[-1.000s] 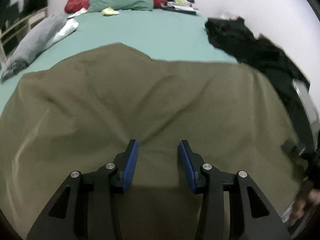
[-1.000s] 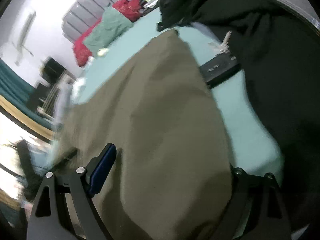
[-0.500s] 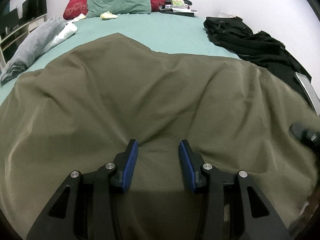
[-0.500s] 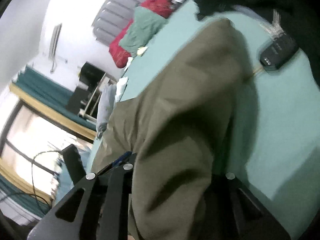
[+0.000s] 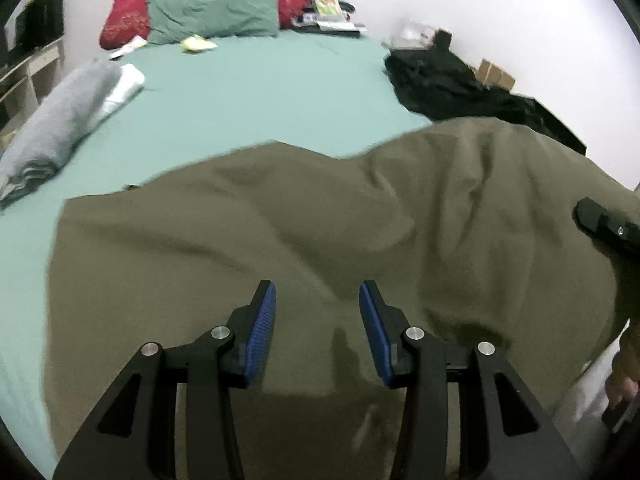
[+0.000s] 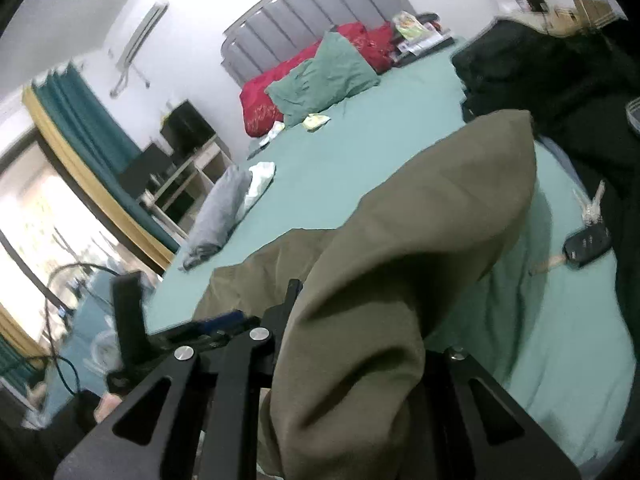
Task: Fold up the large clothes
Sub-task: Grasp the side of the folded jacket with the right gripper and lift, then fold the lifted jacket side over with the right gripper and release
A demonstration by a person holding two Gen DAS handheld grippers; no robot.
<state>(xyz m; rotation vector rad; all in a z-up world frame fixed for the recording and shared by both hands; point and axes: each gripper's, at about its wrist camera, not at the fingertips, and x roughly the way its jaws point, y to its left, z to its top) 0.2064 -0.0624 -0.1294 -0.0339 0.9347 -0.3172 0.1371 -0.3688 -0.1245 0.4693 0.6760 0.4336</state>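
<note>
An olive-green cloth (image 5: 304,240) lies spread over the near half of a bed with a teal sheet (image 5: 256,92), its far edge rumpled and its right side lifted off the sheet; the left gripper (image 5: 317,308) hangs over the near part of the cloth with its blue pads (image 5: 262,328) standing apart, cloth below them but nothing pinched between; the right gripper (image 6: 352,344) shows at the right rim of the left wrist view as a black finger against the raised cloth, and in its own view a thick fold of the olive-green cloth fills the space between its fingers and drapes over them, so it is gripping that fold, its jaws having just been closing on it; the pads themselves are hidden by the cloth; at the far end of the bed a green pillow (image 5: 216,8) leans on a red pillow (image 5: 132,20) against a grey headboard (image 6: 304,28); a rolled grey garment (image 5: 60,120) lies along the left edge; a heap of black clothing (image 5: 448,80) sits on the far right; a black car key (image 6: 588,246) lies on the sheet just right of the lifted cloth.
</note>
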